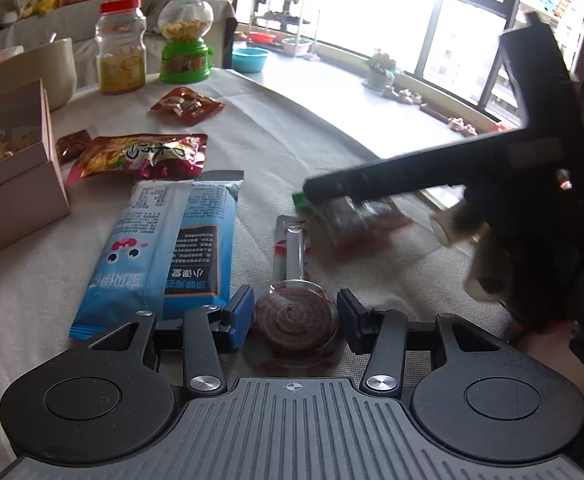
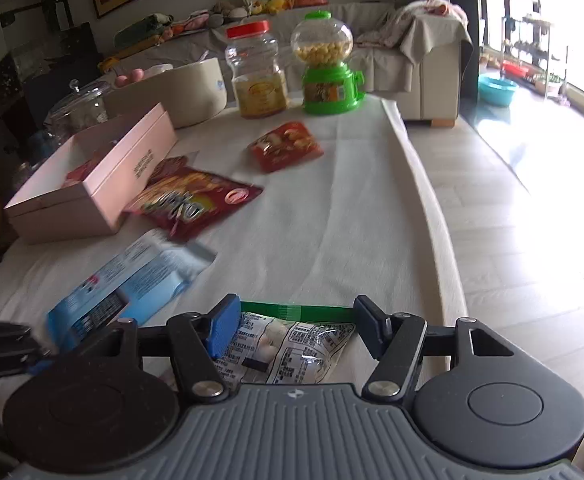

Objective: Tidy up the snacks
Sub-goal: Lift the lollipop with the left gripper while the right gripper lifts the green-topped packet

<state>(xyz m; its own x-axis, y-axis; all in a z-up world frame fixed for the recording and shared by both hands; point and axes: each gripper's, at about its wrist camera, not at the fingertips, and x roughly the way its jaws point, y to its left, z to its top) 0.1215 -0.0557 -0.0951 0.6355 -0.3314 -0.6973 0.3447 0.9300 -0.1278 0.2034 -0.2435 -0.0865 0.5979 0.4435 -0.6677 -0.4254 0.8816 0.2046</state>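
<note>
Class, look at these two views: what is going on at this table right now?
A person holds a gripper in each hand over a cloth-covered table strewn with snacks. The left gripper straddles a clear-wrapped brown spiral lollipop, fingers apart. The right gripper has a clear green-topped snack bag between its fingers. An open pink cardboard box waits nearby.

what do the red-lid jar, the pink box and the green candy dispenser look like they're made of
The red-capped clear jar looks like glossy clear plastic: ribbed see-through walls, printed label. The pale pink open box looks like matte cardboard: flat, thick walls, sharp folded edges. The green gumball-style dispenser seems to be shiny moulded plastic with a clear globe showing yellow balls; the globe could be plastic or glass.
</note>
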